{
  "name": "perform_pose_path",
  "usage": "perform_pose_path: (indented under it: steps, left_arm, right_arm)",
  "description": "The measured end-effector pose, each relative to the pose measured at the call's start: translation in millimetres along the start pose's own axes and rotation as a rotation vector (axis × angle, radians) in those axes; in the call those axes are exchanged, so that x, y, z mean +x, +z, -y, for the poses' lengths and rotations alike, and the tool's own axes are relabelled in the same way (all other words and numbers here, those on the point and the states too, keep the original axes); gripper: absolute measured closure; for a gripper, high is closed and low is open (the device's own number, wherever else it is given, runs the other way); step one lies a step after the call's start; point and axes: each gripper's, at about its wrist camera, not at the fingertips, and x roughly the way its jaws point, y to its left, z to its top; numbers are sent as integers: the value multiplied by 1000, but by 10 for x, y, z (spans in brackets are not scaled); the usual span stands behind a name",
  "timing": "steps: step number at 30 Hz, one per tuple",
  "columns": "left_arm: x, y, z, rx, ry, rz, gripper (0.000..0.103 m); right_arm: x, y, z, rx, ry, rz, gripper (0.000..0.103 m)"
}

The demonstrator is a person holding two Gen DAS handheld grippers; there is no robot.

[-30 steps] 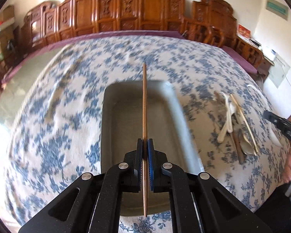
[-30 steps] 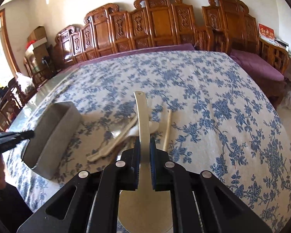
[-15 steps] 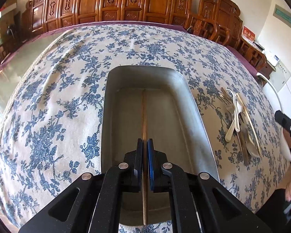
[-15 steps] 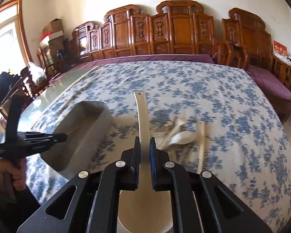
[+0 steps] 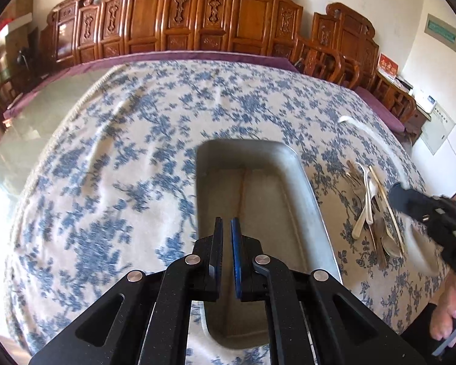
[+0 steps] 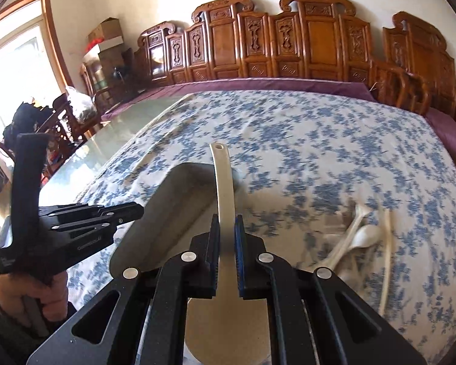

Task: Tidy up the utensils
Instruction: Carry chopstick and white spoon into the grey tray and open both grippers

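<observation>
A second ago the left hand-held gripper [image 5: 225, 251] held a thin brown chopstick over the long grey metal tray [image 5: 311, 213]; now that stick lies flat inside the tray [image 5: 243, 188] and the jaws are nearly shut with nothing between them. The right hand-held gripper [image 6: 227, 254] has swung from the pile over toward the tray, and it is clamped tight on the handle of a big cream plastic rice paddle [image 6: 225, 188]. The step in hand looks like dropping the paddle into the tray. Next, the paddle likely needs to come lower over the tray, and then the jaws must open. The paddle is smooth and pale, with a small hole at the handle tip and a wide round blade near the camera. A pile of white spoons and pale sticks [image 6: 361, 240] waits on the blue flowered cloth on the table [image 6: 319, 140], toward its right edge.
</observation>
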Motion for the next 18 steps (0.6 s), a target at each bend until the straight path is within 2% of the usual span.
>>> perform_pose_path:
  steps: [8,18]
  left_arm:
    - [-171,39,-261,-29,27,36,99]
    - [-224,60,-399,-62,25,47,99]
  right_arm:
    - [436,5,-411,-2,45,-68,92]
    - [814,-57,-532,30,68,-139,90]
